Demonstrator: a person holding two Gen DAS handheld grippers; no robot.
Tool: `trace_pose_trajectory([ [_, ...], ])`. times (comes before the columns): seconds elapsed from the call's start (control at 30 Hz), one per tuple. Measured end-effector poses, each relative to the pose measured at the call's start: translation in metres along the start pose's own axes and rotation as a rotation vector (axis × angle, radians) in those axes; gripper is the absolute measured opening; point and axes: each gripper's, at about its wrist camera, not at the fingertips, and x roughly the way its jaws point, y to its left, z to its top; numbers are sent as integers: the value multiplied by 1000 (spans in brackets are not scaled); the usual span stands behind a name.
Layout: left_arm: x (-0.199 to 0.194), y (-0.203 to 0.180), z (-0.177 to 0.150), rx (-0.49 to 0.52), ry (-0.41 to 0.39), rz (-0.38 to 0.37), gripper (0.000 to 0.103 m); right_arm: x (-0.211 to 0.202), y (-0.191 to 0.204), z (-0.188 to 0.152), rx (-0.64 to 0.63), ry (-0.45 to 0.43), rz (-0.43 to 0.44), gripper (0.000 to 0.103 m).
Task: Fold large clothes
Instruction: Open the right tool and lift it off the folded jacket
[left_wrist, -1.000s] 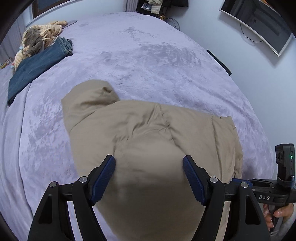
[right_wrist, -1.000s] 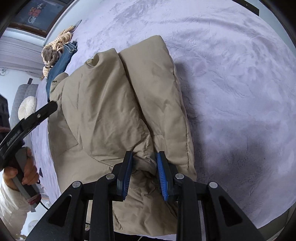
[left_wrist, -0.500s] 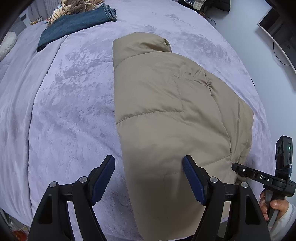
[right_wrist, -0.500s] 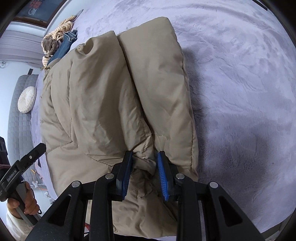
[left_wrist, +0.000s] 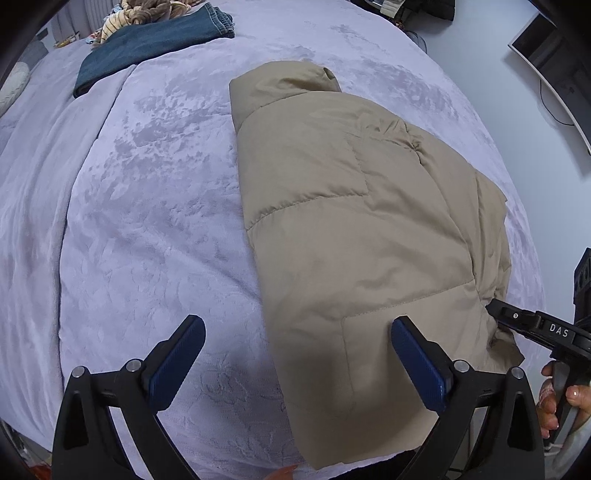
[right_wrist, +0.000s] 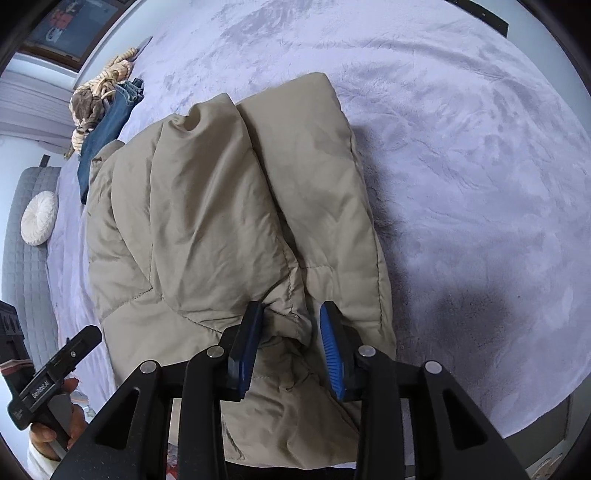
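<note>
A tan puffer jacket (left_wrist: 354, 221) lies folded lengthwise on a lilac bed cover (left_wrist: 155, 221), collar at the far end. It also shows in the right wrist view (right_wrist: 229, 221). My left gripper (left_wrist: 295, 354) is open and empty, hovering over the jacket's near left edge. My right gripper (right_wrist: 291, 339) is closed on a bunched fold of the jacket near its hem. Its jaws look slightly wider than before but still touch the fabric. The right gripper's tip shows in the left wrist view (left_wrist: 517, 321) at the jacket's right edge.
Folded blue jeans (left_wrist: 147, 44) and a striped garment (left_wrist: 140, 11) lie at the bed's far left. A round white cushion (right_wrist: 38, 218) rests on a grey sofa (right_wrist: 22, 280). A monitor (left_wrist: 554, 66) stands by the right wall. The bed's near edge is just below both grippers.
My left gripper has drawn back and to the left, off the jacket, staying open. My right gripper's jaws have widened a little around the bunched fold. The jacket has settled flat.
</note>
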Motion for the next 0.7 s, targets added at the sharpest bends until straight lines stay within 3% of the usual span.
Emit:
trace_pose_trajectory([
  [0.07,-1,3,-1,12,-4,-3,101,-7,3,-5,-1,-22,6,51],
  [0.33,-11,19,-9,37,-12,-13,101,-7,17,-26,17,-50,-16,67],
  [0.43,-10,26,-12,23,-6,-26,101,-11,23,-32,14,-68,-24,68],
  [0.53,-8,30,-16,13,0,-37,101,-19,24,-34,7,-90,-14,80],
  [0.7,0,31,-10,-8,15,-54,101,-29,19,-32,9,-102,-16,80],
])
